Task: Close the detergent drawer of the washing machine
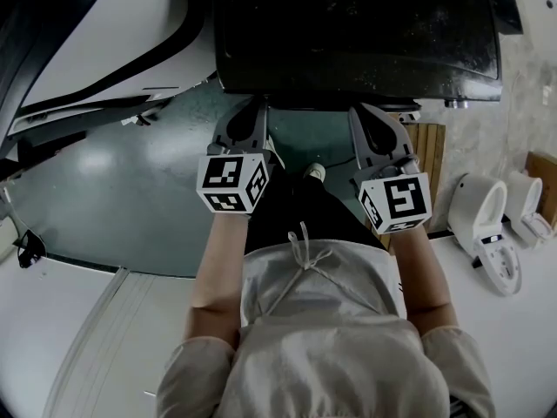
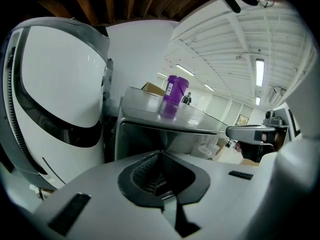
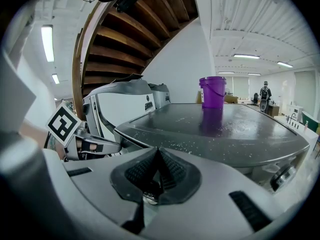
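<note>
Head view: pre-contact. left gripper [image 1: 251, 116] and right gripper [image 1: 376, 122] hang at 12 o'clock by the washing machine [image 1: 357, 33], whose top is dark and glossy. Detergent drawer not visible.
Left gripper view: ribbed pads [image 2: 144, 173] clenched, empty. Purple bucket [image 2: 175, 91] at 12.
Right gripper view: clenched, empty. Machine top speckled.
Next, probably: locate the drawer front, push squarely.

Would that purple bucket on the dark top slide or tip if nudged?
The purple bucket looks like plastic, probably light unless full; its contents are hidden. The glossy top mirrors it, so a low push likely slides it; a high one might tip it.
</note>
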`<state>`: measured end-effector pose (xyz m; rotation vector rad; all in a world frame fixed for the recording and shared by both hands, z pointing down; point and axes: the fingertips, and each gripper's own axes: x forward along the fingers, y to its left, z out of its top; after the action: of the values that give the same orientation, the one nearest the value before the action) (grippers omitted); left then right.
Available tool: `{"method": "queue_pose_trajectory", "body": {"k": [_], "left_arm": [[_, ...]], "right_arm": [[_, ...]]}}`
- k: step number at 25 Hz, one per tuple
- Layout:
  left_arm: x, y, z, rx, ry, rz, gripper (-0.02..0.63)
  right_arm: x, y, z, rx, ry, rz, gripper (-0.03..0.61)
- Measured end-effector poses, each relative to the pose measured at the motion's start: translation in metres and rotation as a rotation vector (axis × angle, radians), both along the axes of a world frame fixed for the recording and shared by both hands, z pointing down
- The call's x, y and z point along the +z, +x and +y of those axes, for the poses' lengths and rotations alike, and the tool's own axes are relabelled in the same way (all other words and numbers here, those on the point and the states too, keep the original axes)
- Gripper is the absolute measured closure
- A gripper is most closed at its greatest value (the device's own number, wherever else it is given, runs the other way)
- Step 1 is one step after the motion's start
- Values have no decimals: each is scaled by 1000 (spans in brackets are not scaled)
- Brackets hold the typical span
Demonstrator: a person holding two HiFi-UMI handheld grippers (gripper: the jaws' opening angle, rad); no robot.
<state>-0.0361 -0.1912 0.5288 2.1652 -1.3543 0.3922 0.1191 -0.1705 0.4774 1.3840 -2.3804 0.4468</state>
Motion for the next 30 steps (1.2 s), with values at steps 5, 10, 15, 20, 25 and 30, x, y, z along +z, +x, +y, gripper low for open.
{"method": "queue_pose_trajectory", "body": {"k": [5,10,15,20,25,30], "left_arm": [[0,-1,-1,-54,12,1,595],[-1,0,-3,-51,40,-14,596],[1,1,-6,-24,35,-9,595],[1,0,-6,7,24,12,595],[-2,-3,2,19,46,-16,595],[-47,3,17,80,98,20,595]], "right_arm": [[0,0,-5,5,-6,0,572],[1,1,-7,11,-14,2,572],[2,1,-5,10,-13,10,572],[-4,-1,-2,20,-4,15,572],[-13,-2,7,30,8,13,572],[-28,-3,16,23,35,12,572]]}}
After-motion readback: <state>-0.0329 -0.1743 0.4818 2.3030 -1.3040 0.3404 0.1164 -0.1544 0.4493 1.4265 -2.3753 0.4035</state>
